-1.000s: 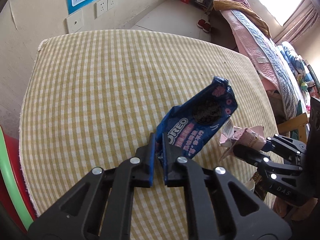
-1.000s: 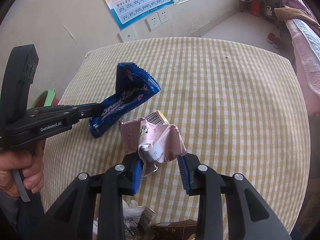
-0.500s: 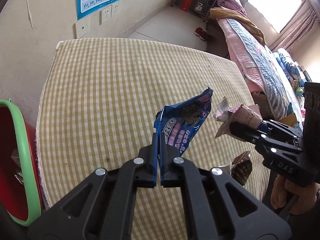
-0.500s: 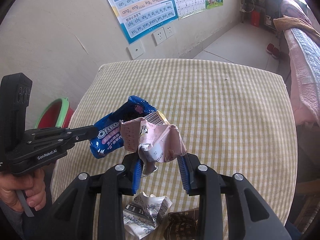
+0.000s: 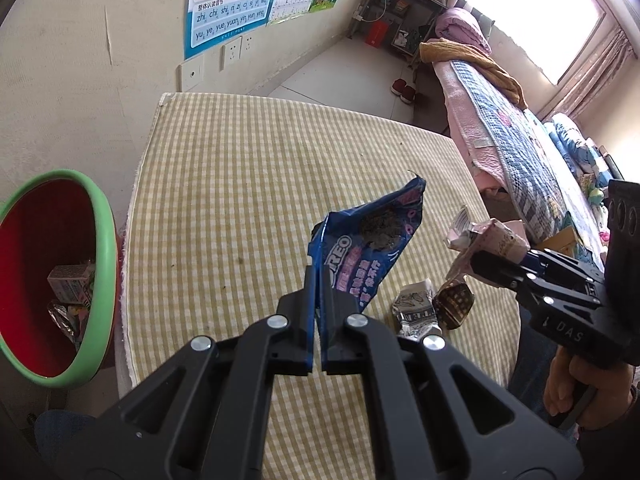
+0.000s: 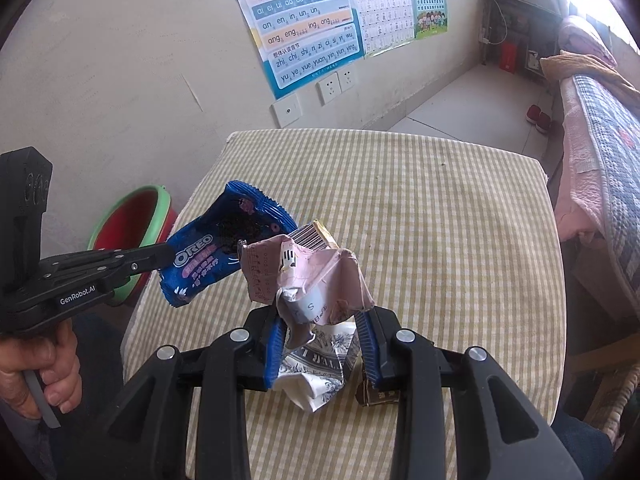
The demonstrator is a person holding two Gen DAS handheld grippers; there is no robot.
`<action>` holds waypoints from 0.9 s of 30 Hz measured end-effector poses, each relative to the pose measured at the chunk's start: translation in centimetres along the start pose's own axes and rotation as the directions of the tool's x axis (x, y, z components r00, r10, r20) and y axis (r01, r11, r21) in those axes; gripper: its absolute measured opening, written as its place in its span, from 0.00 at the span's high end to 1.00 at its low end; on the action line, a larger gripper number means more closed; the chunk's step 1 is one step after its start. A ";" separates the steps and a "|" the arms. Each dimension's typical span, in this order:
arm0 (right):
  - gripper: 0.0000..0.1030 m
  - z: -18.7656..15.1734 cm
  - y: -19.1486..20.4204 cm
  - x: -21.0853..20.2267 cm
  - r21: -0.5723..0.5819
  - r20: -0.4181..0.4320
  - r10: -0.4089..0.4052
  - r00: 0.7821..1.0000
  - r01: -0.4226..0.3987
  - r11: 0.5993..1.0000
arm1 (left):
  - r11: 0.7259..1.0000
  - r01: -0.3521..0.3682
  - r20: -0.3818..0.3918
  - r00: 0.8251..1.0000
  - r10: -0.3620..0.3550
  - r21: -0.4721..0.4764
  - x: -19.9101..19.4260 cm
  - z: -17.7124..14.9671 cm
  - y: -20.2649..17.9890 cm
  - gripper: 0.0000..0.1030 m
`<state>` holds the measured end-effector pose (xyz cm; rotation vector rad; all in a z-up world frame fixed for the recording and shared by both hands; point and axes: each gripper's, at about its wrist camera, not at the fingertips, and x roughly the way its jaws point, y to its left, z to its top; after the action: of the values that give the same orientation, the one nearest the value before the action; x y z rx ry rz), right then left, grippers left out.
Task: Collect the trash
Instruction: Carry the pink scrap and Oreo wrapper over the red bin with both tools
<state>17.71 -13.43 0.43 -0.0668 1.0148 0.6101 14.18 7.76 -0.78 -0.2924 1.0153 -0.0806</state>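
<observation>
My left gripper point(image 5: 319, 280) is shut on a blue Oreo wrapper point(image 5: 368, 248) and holds it above the checked table point(image 5: 240, 200). The wrapper also shows in the right wrist view point(image 6: 208, 256). My right gripper point(image 6: 322, 320) is shut on a crumpled pink carton point(image 6: 308, 276), held above the table's near edge; the carton also shows in the left wrist view point(image 5: 488, 236). A red bin with a green rim point(image 5: 52, 276) stands on the floor left of the table, with trash inside.
A crumpled white printed wrapper point(image 5: 416, 308) and a dark brown wrapper point(image 5: 456, 300) lie on the table near its front edge. A wall with posters is behind. A bed point(image 5: 520, 128) stands to the right.
Both grippers have risen and pulled back from the table with their trash held. The red bin has come into view at the left.
</observation>
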 end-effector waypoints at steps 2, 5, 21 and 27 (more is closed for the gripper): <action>0.69 -0.4 0.4 -0.6 -0.008 0.004 -0.004 1.000 0.004 1.000 | 1.000 -0.004 0.013 1.000 0.004 -0.006 -0.9 -0.5 0.3 0.99; 0.69 -0.7 1.4 -1.3 -0.021 0.014 -0.010 1.000 0.010 1.000 | 1.000 -0.010 0.031 0.999 0.010 -0.015 -2.0 -1.0 0.7 0.99; 0.69 -0.7 7.4 -3.1 -0.144 0.051 -0.017 0.999 0.024 0.989 | 0.995 -0.027 0.123 0.992 0.039 -0.097 -7.1 -3.5 4.8 0.99; 0.69 -0.3 9.8 -2.3 -0.185 0.039 -0.005 0.999 0.013 0.983 | 0.989 -0.033 0.138 0.989 0.053 -0.142 -8.1 -4.4 7.4 0.99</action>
<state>11.62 -6.45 4.32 -0.2224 0.9179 0.6941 5.66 15.64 1.70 -0.3973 0.8867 0.0503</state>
